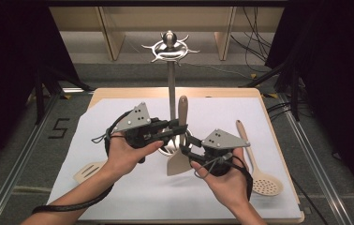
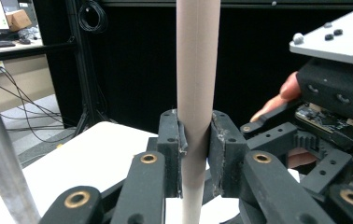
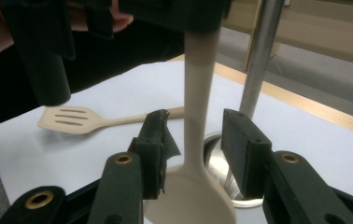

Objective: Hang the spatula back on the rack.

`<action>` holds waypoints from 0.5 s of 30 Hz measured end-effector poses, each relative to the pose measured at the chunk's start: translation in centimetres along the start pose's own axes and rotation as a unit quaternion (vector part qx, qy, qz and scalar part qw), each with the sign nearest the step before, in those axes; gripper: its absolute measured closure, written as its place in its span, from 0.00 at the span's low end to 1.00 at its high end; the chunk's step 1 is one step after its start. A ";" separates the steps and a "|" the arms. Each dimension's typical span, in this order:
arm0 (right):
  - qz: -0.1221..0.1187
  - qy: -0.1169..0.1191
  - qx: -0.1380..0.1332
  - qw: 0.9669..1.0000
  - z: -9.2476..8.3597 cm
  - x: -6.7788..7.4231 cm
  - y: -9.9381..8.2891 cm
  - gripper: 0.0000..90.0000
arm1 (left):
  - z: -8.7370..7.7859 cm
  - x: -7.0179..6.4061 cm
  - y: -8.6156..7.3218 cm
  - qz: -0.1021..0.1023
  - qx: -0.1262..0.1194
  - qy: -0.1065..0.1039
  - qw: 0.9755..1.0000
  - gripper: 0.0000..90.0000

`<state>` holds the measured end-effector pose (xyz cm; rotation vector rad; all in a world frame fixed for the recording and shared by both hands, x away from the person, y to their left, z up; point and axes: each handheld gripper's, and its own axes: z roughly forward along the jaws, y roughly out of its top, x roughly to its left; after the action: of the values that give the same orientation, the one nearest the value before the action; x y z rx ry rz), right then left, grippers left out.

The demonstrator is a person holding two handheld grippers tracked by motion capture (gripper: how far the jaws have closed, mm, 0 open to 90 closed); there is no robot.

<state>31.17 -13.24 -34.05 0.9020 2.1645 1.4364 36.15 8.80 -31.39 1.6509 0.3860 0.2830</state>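
**Handover at the rack: spatula passes from right gripper to left**

While the white-covered table (image 1: 119,197) carries everything, the work centres on the utensil rack (image 1: 169,51), a steel pole with a crown of hooks at its top and a round base. None of the hooks carries anything.

Held upright just in front of the pole is the solid spatula (image 1: 180,154), blade down near the base, handle up. It looks like the handover step: the left gripper (image 1: 177,129) is clenched on the handle, pads pressed against both sides in its own view (image 2: 197,140). The right gripper (image 1: 188,145) has let go; its jaws stand apart on either side of the neck above the blade, with daylight showing between pads and spatula (image 3: 198,121).

By my judgement, the next move calls for the right gripper to draw clear, then for the left to lift the spatula toward a hook; whether its handle end has a hanging hole cannot be told.

Two smaller utensils lie flat on the table: a slotted spoon (image 1: 259,168) at the right, a slotted turner (image 1: 88,171) at the left.
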 end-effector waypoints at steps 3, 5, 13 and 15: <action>-0.007 -0.005 -0.001 1.000 -0.2 -0.4 -0.4 0.67 | 0.0 0.3 0.3 0.002 -0.003 -0.001 1.000 0.84; 0.002 -0.008 -0.001 1.000 -0.3 -0.6 -0.8 0.66 | 0.0 0.4 0.5 0.003 -0.004 0.000 1.000 0.84; 0.023 -0.025 0.011 0.999 -0.7 -1.2 -2.4 0.64 | 0.0 1.1 1.1 0.007 -0.005 0.010 1.000 0.84; 0.023 -0.019 0.014 0.999 -0.6 -1.3 -2.6 0.64 | -0.1 1.2 1.1 0.008 -0.005 0.010 1.000 0.84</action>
<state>30.94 -15.28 -36.19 0.9871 2.1550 1.4021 37.34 9.26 -30.32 1.6438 0.3852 0.3137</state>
